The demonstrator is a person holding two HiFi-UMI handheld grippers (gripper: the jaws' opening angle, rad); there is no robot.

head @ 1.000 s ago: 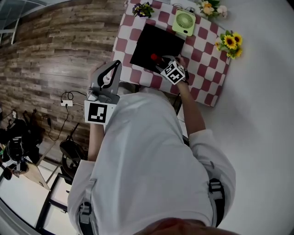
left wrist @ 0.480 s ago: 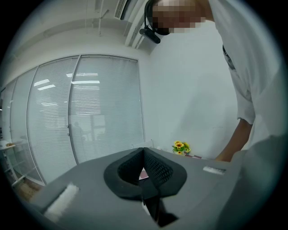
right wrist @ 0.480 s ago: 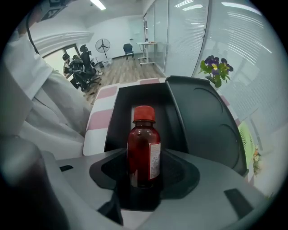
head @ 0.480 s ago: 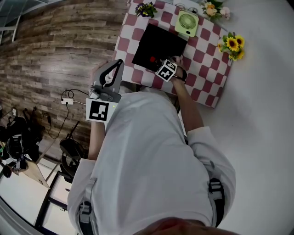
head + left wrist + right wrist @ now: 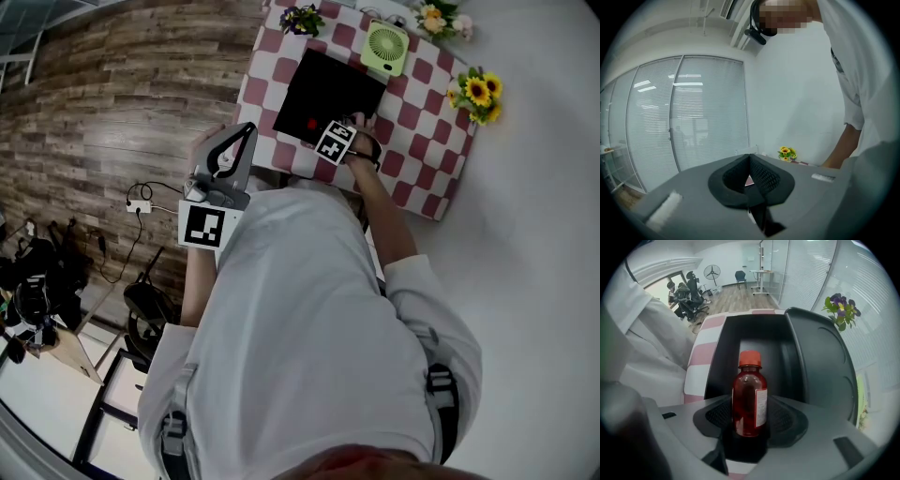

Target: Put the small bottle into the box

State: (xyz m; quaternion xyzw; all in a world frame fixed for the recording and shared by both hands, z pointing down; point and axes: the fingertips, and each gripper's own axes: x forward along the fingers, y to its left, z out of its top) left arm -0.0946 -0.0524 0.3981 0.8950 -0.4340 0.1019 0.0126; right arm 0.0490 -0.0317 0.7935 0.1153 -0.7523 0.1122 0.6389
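Note:
The small bottle [image 5: 750,397] is red-brown with an orange cap and a white label. It stands upright in my right gripper [image 5: 750,416], which is shut on its lower body. Just ahead of it lies the open black box [image 5: 754,345], its lid [image 5: 820,362] leaning back to the right. In the head view the right gripper [image 5: 319,127] holds the bottle [image 5: 312,123] over the near edge of the box [image 5: 328,89]. My left gripper [image 5: 244,131] is raised beside the table's left edge, shut and empty; its pads [image 5: 759,176] meet at the tip.
The table [image 5: 422,159] has a red and white checked cloth. Behind the box stand a green fan [image 5: 386,47], purple flowers [image 5: 300,19] and pale flowers [image 5: 441,17]. Sunflowers [image 5: 476,94] sit at the right edge. Wooden floor with a power strip [image 5: 141,202] lies to the left.
My right gripper has shifted a little to the left with the bottle, staying at the box's near edge. The left gripper has barely moved.

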